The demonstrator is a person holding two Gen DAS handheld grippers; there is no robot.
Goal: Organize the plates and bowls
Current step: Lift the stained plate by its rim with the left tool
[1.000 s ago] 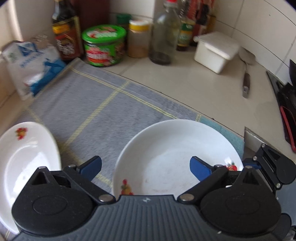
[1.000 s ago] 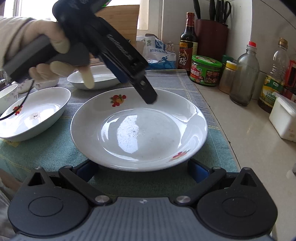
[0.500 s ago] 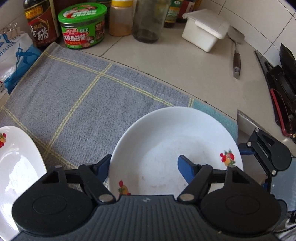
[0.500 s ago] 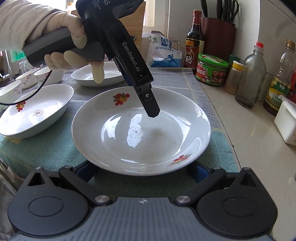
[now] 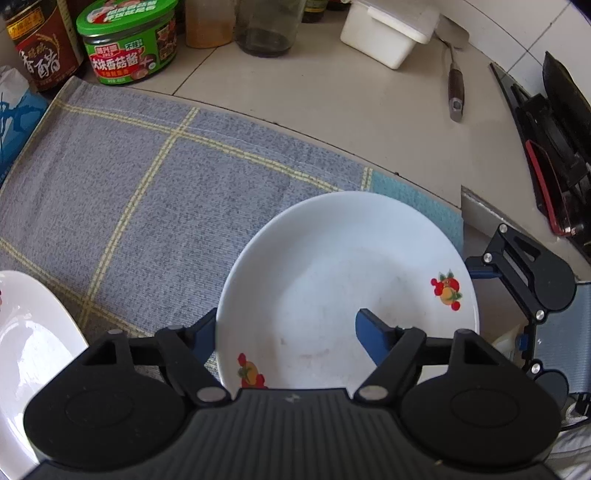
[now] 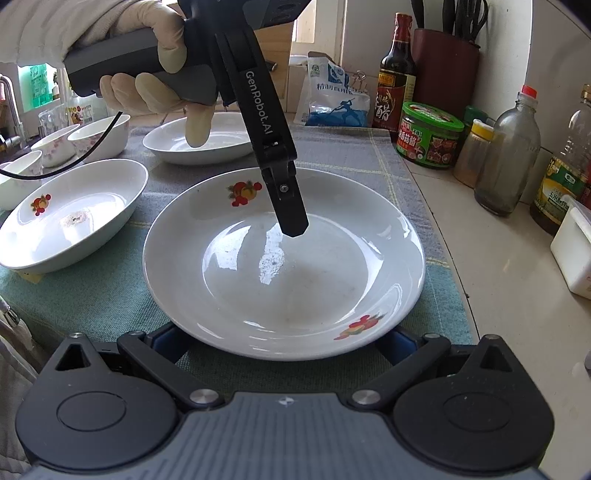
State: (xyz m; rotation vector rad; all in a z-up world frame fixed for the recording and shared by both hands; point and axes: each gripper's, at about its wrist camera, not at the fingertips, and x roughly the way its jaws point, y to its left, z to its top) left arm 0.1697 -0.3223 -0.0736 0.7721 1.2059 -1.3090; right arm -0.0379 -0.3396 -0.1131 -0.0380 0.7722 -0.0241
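Observation:
A white plate with fruit prints lies on the grey-green cloth; it also shows in the left wrist view. My left gripper is open and straddles the plate's near rim: one finger inside the plate, the other outside it. From the right wrist view its finger points down into the plate. My right gripper is open, low at the plate's opposite edge, fingers partly hidden under the rim. Two oval dishes and small bowls lie further along the cloth.
Jars and bottles stand along the cloth's far side: a green-lidded jar, a vinegar bottle, a glass bottle. A white lidded box, a spatula and a stove edge lie on the counter. A salt bag stands behind.
My left gripper has tilted down and moved closer over the plate, its finger now lower inside it. The right gripper has edged closer to the plate's rim.

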